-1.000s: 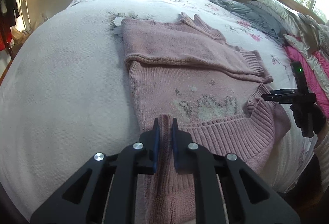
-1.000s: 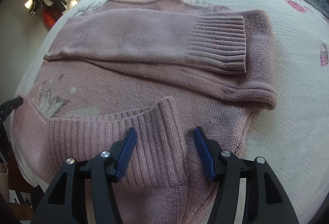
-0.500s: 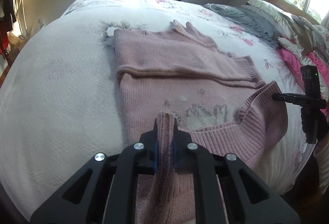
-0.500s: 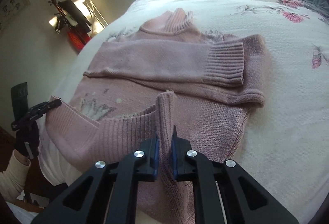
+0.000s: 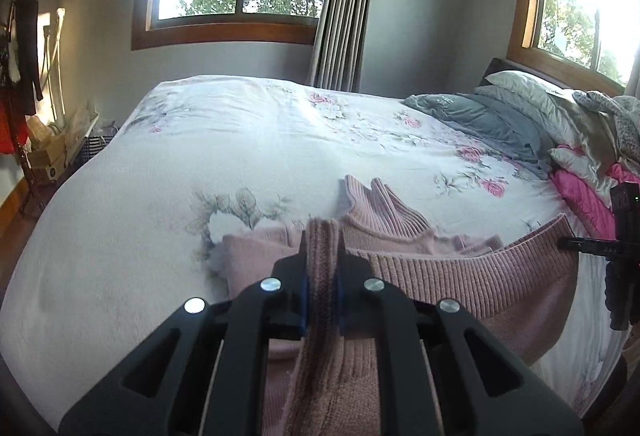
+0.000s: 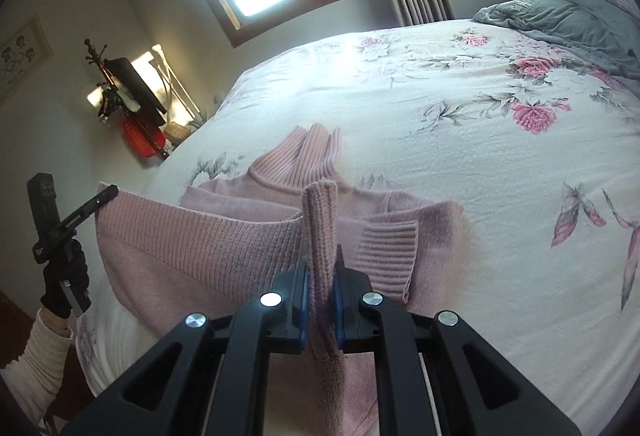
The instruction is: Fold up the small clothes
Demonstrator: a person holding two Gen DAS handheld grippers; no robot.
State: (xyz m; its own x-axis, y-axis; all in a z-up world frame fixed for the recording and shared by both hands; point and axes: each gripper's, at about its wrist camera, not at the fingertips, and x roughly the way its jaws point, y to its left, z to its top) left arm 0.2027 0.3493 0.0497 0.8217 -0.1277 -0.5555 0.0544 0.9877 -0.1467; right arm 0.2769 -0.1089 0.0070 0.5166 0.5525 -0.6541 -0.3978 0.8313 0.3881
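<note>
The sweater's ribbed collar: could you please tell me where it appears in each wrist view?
Left wrist view: the ribbed collar lies centre, just beyond the shut left gripper.
Right wrist view: the collar sits centre-left, above the shut right gripper.
Shared landmark: the grey blanket at the bed's head.

a dusty pink ribbed-knit sweater is lying on a white bedspread that is showing pink roses with grey-green leaves. the gripper fingers are showing blue pads on black. a grey blanket is lying beside a hot pink quilt.
</note>
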